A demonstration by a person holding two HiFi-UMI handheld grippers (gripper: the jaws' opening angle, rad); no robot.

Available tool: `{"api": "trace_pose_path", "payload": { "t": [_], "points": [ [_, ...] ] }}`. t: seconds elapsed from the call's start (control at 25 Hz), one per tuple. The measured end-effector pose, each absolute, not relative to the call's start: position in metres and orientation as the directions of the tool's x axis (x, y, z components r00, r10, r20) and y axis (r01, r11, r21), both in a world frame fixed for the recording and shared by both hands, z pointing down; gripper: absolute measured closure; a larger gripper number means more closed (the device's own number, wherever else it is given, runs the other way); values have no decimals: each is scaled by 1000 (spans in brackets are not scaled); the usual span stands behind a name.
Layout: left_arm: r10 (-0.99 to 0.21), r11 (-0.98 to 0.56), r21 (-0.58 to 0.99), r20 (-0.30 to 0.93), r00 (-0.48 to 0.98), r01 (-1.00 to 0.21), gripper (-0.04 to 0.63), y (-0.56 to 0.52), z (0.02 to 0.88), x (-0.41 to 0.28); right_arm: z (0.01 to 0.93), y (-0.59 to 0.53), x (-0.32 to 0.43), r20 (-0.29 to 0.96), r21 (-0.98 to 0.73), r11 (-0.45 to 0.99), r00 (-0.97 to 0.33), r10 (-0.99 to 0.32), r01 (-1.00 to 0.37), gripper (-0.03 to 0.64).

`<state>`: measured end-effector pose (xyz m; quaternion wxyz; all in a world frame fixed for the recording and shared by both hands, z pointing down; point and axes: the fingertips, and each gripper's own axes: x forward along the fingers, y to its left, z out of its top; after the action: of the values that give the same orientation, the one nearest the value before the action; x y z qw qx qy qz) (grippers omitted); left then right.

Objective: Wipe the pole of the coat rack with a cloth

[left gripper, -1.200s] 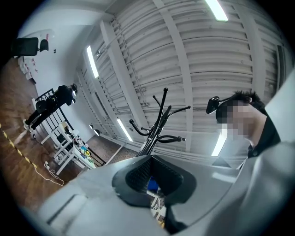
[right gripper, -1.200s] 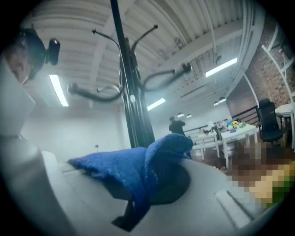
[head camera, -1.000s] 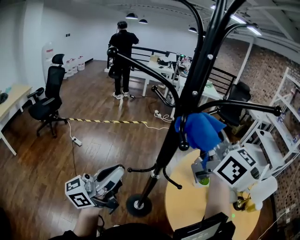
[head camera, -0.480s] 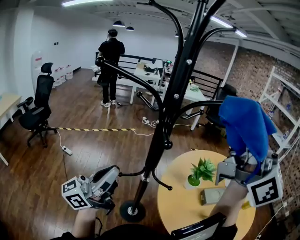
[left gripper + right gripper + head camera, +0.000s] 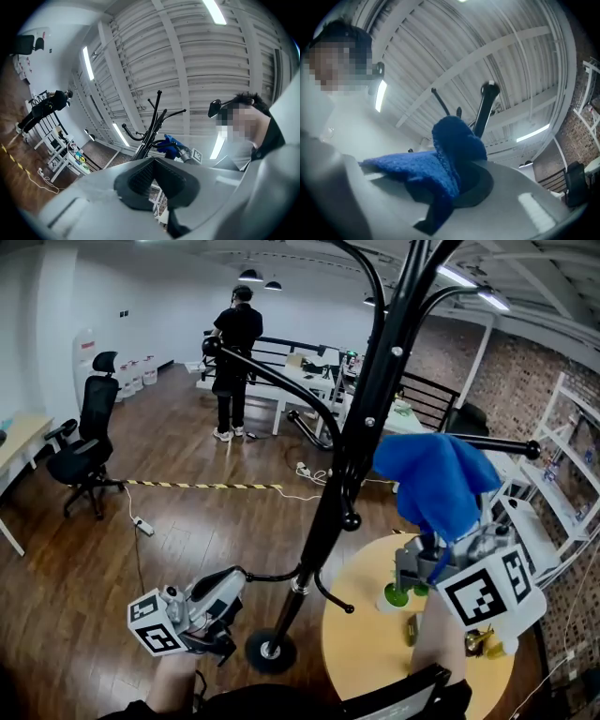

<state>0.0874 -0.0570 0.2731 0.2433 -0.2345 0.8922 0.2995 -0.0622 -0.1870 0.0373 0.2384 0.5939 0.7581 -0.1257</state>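
The pole (image 5: 367, 427) runs upright from its floor base to past the top of the head view. The cloth (image 5: 436, 484) hangs just right of its middle stretch, close but apparently not touching. The right gripper (image 5: 437, 549) holds the cloth from below, jaws clamped on it, so the wipe likely needs a short move left. The left gripper (image 5: 232, 585) sits low near the base, jaws closed on nothing.

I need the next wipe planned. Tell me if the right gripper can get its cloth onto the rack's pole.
Probably yes. The right gripper holds the blue cloth up just right of the pole, with nothing between; only a side arm juts out near it.
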Motion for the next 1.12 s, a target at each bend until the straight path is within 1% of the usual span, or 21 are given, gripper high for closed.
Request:
{"api": "trace_pose_path", "payload": {
  "t": [0.12,0.2,0.32,0.44,0.52,0.6,0.68,0.72,0.76,0.84,0.96,1.12],
  "points": [
    [-249,724,430,-566,-786,-539,593,-54,277,95,73,-154,-75,-428,55,216,-172,887,975,594],
    [-239,730,435,-560,-793,-527,593,-51,278,97,104,-139,-92,-366,6,224,-207,908,975,594],
    [-236,735,440,-547,-804,-515,593,-51,279,100,166,-124,-115,-247,-90,237,-252,936,967,594],
    [-242,733,449,-530,-812,-512,593,-55,283,93,236,-120,-112,-102,-123,221,-234,967,968,595],
    [-258,726,451,-522,-813,-520,593,-59,284,85,285,-120,-107,35,-96,224,-222,974,970,595],
    [-283,714,450,-515,-809,-536,593,-64,283,75,339,-122,-97,221,-66,186,-167,961,980,595],
    [-312,699,450,-508,-803,-556,593,-70,283,65,392,-130,-83,435,-19,121,-101,895,992,594],
    [-325,691,451,-503,-800,-565,593,-74,283,59,414,-135,-81,527,20,106,-101,844,994,594],
    [-337,683,453,-500,-798,-573,593,-77,283,53,431,-142,-83,591,57,108,-121,797,992,594],
    [-358,668,456,-495,-792,-587,592,-84,284,44,445,-156,-92,633,67,149,-157,758,987,594],
    [-381,656,457,-486,-787,-601,594,-90,285,33,441,-183,-100,610,-27,206,-147,779,978,594],
    [-394,653,455,-478,-785,-605,593,-90,287,23,439,-195,-103,587,-78,210,-125,800,975,594]
  ]
}}
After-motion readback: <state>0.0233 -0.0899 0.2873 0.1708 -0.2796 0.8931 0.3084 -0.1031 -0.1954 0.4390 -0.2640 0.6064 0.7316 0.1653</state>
